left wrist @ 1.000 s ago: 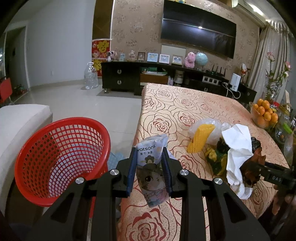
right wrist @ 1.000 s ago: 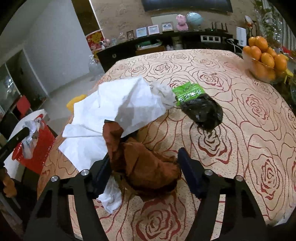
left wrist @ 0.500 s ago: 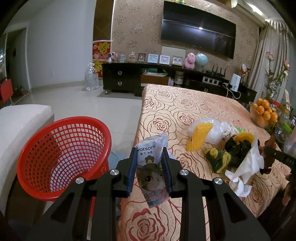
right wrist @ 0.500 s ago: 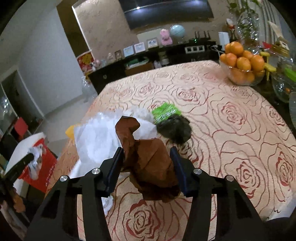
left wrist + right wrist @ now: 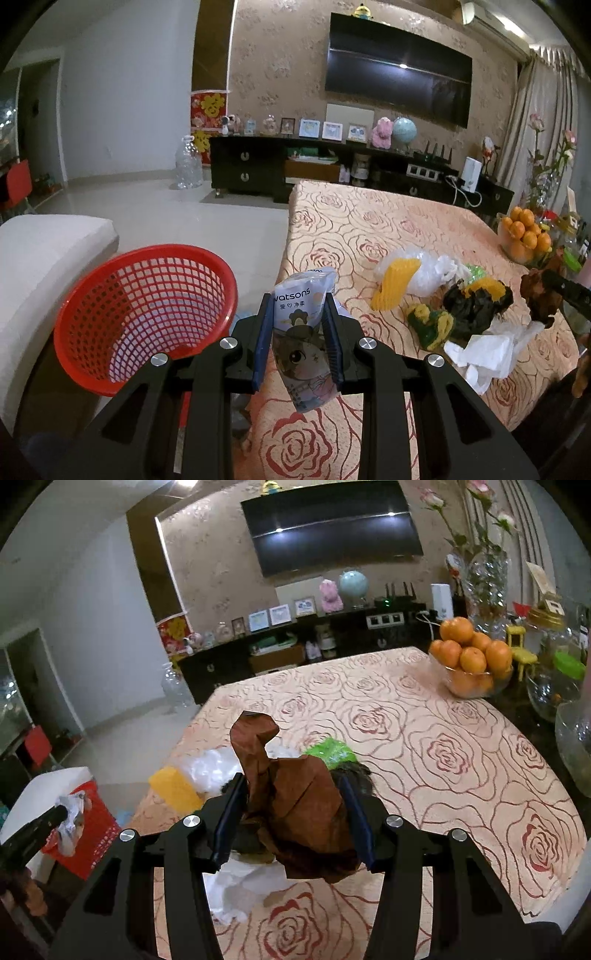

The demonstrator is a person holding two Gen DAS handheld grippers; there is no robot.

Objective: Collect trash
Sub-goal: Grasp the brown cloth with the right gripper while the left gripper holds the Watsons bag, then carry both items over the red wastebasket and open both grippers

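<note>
the crumpled brown paper wad (image 5: 295, 808) sits pinched between your right gripper (image 5: 293, 818) pads, lifted above the rose-patterned tablecloth (image 5: 443, 753); those jaws have just been closing on it. your left gripper (image 5: 297, 345), nearly closed, clamps a pale watsons tissue packet (image 5: 303, 332) beside the red plastic mesh basket (image 5: 147, 314).

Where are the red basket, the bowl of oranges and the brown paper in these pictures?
red basket (image 5: 110, 295), left wrist view, on its left mesh wall.
bowl of oranges (image 5: 476, 685), right wrist view, on its glass side.
brown paper (image 5: 295, 797), right wrist view, on its crumpled middle.
</note>
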